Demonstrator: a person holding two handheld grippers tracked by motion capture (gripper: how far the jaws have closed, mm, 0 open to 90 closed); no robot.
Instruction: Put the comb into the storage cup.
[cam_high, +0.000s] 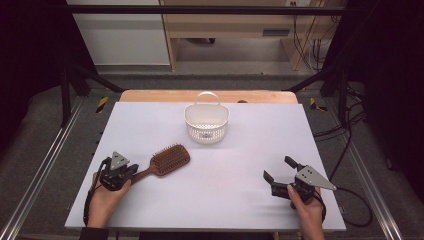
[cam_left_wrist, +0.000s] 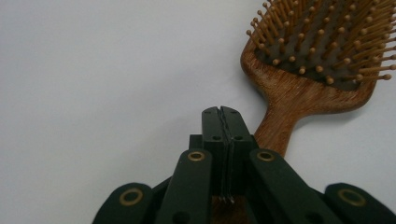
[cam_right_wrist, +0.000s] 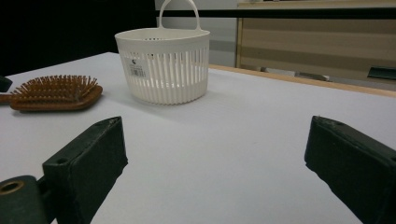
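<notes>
Wooden paddle hairbrush (cam_high: 167, 161) — bristles up, flat on table, handle clamped

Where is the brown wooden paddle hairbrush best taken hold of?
Grip the hairbrush by its narrow handle, coming from the near left, where the handle points. The head is wide with bristles facing up; the slim handle lies flat and suits the jaws.
</notes>
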